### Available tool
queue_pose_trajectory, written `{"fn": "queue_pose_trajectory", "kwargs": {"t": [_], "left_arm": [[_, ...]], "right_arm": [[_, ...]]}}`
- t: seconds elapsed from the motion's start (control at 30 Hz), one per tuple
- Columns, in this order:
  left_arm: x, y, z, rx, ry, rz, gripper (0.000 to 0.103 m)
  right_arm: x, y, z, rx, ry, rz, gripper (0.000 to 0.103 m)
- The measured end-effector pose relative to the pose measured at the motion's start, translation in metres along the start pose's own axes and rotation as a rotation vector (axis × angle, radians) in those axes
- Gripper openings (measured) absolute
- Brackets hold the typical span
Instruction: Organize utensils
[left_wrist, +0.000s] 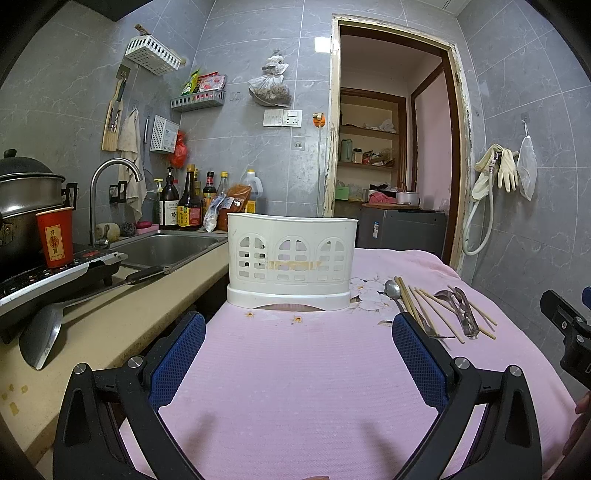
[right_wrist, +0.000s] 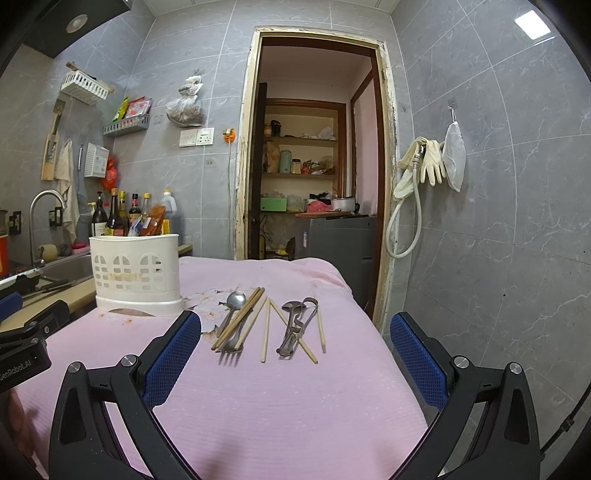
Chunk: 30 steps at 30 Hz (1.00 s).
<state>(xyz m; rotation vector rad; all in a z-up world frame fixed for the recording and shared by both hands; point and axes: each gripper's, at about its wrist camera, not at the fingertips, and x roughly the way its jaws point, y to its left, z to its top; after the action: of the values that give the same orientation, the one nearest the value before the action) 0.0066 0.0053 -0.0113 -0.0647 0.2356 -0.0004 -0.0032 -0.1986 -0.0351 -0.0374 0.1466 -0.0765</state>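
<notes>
Both grippers are hovering over the near edge of a counter draped in a pink cloth (right_wrist: 288, 406). The left gripper (left_wrist: 299, 354) is standing wide, blue pads empty, facing the white utensil holder (left_wrist: 291, 266). The right gripper (right_wrist: 295, 354) is also gaping wide, holding nothing, aimed at the loose utensils. White lettering reading "GenRobot.AI" is showing on the left gripper's body at the left edge of the right wrist view.

Between the grippers and the utensils, bare cloth is lying open. Toward the right edge, wooden chopsticks (right_wrist: 264, 332) are lying with their long axes running near to far, fanned slightly. A spoon (right_wrist: 235, 301) is pointing its bowl away, and a fork (right_wrist: 229, 345) is aiming its tines at the near edge. Just right of them, a tangle of metal spoons (right_wrist: 295, 325) is resting lengthwise too.

The holder is standing upright near the far left corner, well apart from the utensils, arched slots facing forward. Left of the cloth, a sink (left_wrist: 166, 251) and a red cup (left_wrist: 54, 236) bearing unreadable characters are sitting.
</notes>
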Motion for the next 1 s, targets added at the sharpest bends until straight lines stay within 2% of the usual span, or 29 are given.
{"fn": "queue_pose_trajectory", "kwargs": {"t": [0.77, 1.0], "left_arm": [[0.001, -0.001, -0.001, -0.003, 0.01, -0.004, 0.099], [0.005, -0.004, 0.011, 0.017, 0.011, -0.015, 0.099]], "right_arm": [[0.0, 0.001, 0.0, 0.001, 0.005, -0.001, 0.103], [0.007, -0.002, 0.0, -0.011, 0.03, 0.013, 0.103]]}}
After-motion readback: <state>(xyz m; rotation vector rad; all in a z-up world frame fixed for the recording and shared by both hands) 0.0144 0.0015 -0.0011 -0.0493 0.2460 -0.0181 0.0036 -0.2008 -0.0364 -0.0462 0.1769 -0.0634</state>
